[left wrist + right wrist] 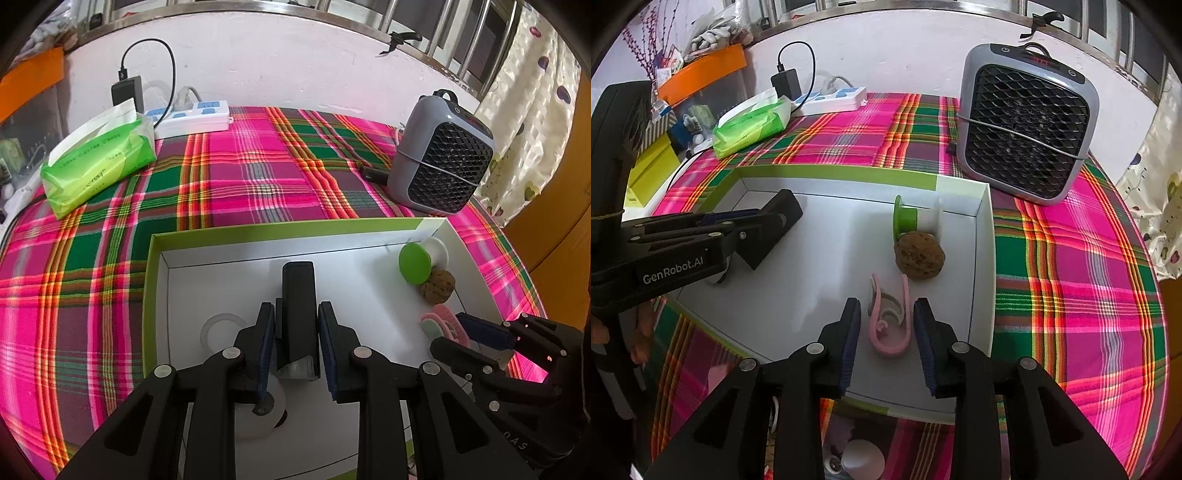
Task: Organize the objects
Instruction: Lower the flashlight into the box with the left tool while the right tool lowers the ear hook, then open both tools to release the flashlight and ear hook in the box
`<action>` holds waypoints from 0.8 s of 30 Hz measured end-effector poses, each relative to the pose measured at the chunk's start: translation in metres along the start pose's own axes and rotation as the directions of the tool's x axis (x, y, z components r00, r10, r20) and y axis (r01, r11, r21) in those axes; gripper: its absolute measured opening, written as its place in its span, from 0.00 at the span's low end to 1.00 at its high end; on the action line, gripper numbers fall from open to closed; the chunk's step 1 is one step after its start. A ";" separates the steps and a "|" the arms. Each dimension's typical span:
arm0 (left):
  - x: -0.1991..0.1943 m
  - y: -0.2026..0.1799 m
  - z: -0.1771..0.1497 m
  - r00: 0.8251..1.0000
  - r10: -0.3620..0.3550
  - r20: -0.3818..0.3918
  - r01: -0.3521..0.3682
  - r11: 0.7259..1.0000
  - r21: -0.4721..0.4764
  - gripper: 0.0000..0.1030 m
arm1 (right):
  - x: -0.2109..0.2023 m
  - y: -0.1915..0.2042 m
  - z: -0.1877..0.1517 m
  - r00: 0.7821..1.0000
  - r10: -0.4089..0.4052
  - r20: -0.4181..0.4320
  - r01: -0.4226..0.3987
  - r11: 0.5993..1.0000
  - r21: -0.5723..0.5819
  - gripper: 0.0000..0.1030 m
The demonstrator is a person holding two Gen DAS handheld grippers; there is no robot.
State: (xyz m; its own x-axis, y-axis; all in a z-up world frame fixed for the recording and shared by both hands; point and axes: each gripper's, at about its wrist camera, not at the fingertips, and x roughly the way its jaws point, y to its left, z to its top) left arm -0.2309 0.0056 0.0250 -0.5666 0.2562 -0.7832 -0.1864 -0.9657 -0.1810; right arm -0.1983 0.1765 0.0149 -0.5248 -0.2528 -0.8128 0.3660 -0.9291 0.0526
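A shallow white box with a green rim (pixel 280 227) (pixel 831 171) lies on the plaid tablecloth. My left gripper (pixel 296 308) stands over its middle, with a black block (pixel 298 295) (pixel 775 229) between the pads and a thin gap on each side. My right gripper (pixel 887 302) sits open around a pink clip (pixel 890 325) (pixel 443 325) near the box's right wall. A brown walnut-like ball (pixel 919 258) (pixel 437 286) and a green-and-white spool (pixel 905 218) (pixel 415 264) lie beyond the clip. A clear ring (pixel 221 328) rests on the box floor at left.
A grey fan heater (pixel 1023 122) (pixel 443 158) stands at the back right of the table. A green tissue pack (pixel 99 162), a white power strip (pixel 192 116) and a black charger (pixel 127 92) sit at the back left. A white tape roll (pixel 258 417) lies under my left gripper.
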 end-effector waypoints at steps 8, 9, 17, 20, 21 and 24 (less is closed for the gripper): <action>-0.010 0.000 -0.004 1.000 0.007 0.020 -0.007 1.000 0.014 0.29 | -0.006 -0.003 -0.005 1.000 0.013 0.017 -0.014 0.999 0.030 0.33; -0.011 0.000 -0.005 1.000 0.003 0.020 -0.003 1.000 0.012 0.29 | -0.007 -0.003 -0.005 1.000 0.015 0.019 -0.015 0.999 0.037 0.33; -0.021 -0.001 -0.014 0.999 0.017 0.032 -0.017 1.000 0.011 0.30 | -0.014 -0.006 -0.011 0.999 0.017 0.037 -0.020 0.998 0.062 0.33; -0.031 -0.003 -0.018 0.998 0.025 0.057 -0.026 1.000 0.013 0.32 | -0.018 -0.008 -0.013 0.999 0.013 0.048 -0.016 0.998 0.067 0.33; -0.034 -0.004 -0.019 0.998 0.024 0.062 -0.025 1.000 0.013 0.32 | -0.020 -0.009 -0.014 0.999 0.009 0.053 -0.012 0.997 0.070 0.33; -0.040 -0.004 -0.022 0.997 0.025 0.074 -0.026 1.000 0.012 0.32 | -0.024 -0.011 -0.016 0.998 0.007 0.068 -0.013 0.996 0.085 0.33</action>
State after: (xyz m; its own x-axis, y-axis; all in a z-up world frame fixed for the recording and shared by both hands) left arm -0.1896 -0.0018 0.0437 -0.6290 0.2344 -0.7412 -0.1816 -0.9714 -0.1531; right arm -0.1773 0.1972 0.0246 -0.5734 -0.2768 -0.7711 0.3058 -0.9455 0.1120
